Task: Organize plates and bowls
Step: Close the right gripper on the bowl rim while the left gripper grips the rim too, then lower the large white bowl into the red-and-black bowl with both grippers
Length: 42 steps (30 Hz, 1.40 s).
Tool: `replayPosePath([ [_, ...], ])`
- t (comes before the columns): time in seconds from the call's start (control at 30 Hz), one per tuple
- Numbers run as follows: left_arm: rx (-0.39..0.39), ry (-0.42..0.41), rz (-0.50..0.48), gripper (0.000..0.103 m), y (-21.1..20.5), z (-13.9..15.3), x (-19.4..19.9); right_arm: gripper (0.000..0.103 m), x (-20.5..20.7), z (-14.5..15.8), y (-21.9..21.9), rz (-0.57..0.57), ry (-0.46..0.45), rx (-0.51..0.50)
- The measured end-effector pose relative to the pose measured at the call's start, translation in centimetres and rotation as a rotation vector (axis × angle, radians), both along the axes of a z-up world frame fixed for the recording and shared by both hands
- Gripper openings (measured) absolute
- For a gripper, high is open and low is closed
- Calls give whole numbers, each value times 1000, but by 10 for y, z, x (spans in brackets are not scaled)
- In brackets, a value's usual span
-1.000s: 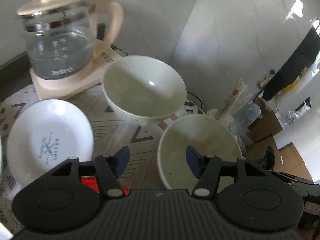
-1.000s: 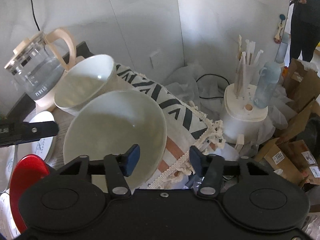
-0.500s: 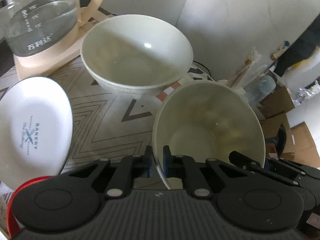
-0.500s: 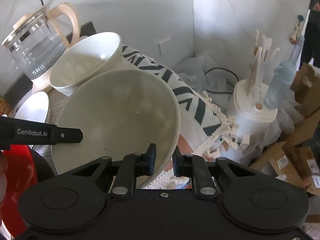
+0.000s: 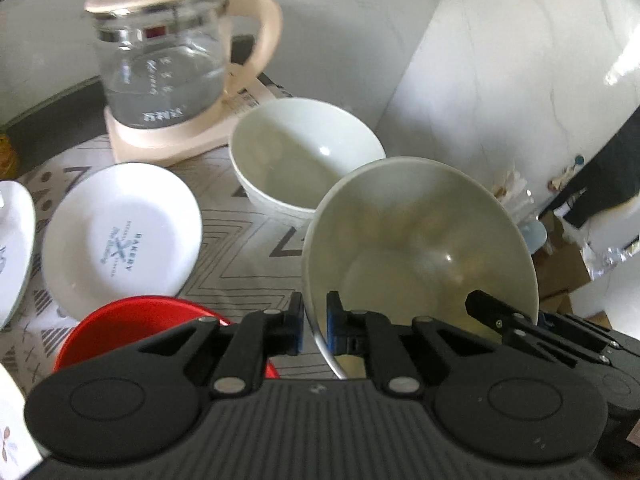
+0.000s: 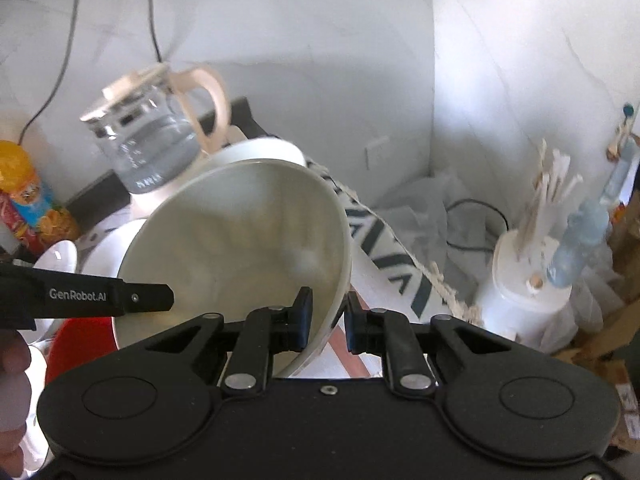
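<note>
Both grippers hold the same pale green bowl [image 5: 420, 240] by its rim, lifted off the patterned tablecloth [image 5: 248, 248]. My left gripper [image 5: 314, 322] is shut on the bowl's left edge. My right gripper [image 6: 326, 320] is shut on the bowl [image 6: 240, 240] at its right edge, and its fingers [image 5: 504, 316] show across the bowl in the left wrist view. A second white bowl [image 5: 304, 160] rests behind it. A white "BAKERY" plate [image 5: 120, 236] lies to the left, with a red dish [image 5: 136, 320] in front of it.
A glass kettle [image 5: 164, 68] on a beige base stands at the back left. Another white plate [image 5: 12, 248] pokes in at the far left. A white holder with sticks [image 6: 532, 256] and cardboard boxes sit beyond the table's right edge. A snack can [image 6: 28, 204] stands at the back left.
Both grippers went from open to shut on the near bowl's rim a second ago. Since then the bowl has risen off the cloth and tilted.
</note>
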<state>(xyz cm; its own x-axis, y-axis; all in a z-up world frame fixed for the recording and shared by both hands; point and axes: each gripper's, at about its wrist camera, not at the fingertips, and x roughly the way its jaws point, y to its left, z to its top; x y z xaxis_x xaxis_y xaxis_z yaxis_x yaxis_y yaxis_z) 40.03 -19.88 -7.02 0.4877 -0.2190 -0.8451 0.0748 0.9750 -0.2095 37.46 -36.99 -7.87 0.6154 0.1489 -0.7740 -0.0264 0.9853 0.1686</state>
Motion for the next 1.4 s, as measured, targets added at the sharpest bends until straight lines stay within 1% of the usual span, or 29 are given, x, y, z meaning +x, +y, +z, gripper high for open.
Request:
replayPosePath([
  [0.07, 5, -19, 10, 9, 2, 6, -6, 17, -2, 6, 1, 17, -19, -1],
  [0.23, -13, -61, 62, 9, 14, 19, -20, 17, -7, 16, 10, 80, -52, -8],
  [0.43, -15, -95, 133, 9, 31, 30, -40, 17, -14, 26, 26, 137, -81, 16],
  [0.53, 1, -107, 171, 9, 41, 34, -50, 18, -16, 29, 36, 168, -70, 47],
  [0.63, 2, -112, 217, 9, 56, 40, -58, 18, -20, 33, 51, 218, -92, 37],
  [0.7, 6, -117, 238, 9, 65, 42, -65, 18, -20, 33, 58, 246, -86, 47],
  [0.83, 6, -112, 285, 9, 82, 45, -75, 18, -24, 35, 71, 289, -83, 65],
  [1.1, 16, -99, 374, 9, 109, 45, -97, 18, -29, 33, 102, 380, -70, 67],
  [1.4, 8, -60, 441, 12, 129, 34, -120, 18, -41, 29, 125, 451, -43, 64],
])
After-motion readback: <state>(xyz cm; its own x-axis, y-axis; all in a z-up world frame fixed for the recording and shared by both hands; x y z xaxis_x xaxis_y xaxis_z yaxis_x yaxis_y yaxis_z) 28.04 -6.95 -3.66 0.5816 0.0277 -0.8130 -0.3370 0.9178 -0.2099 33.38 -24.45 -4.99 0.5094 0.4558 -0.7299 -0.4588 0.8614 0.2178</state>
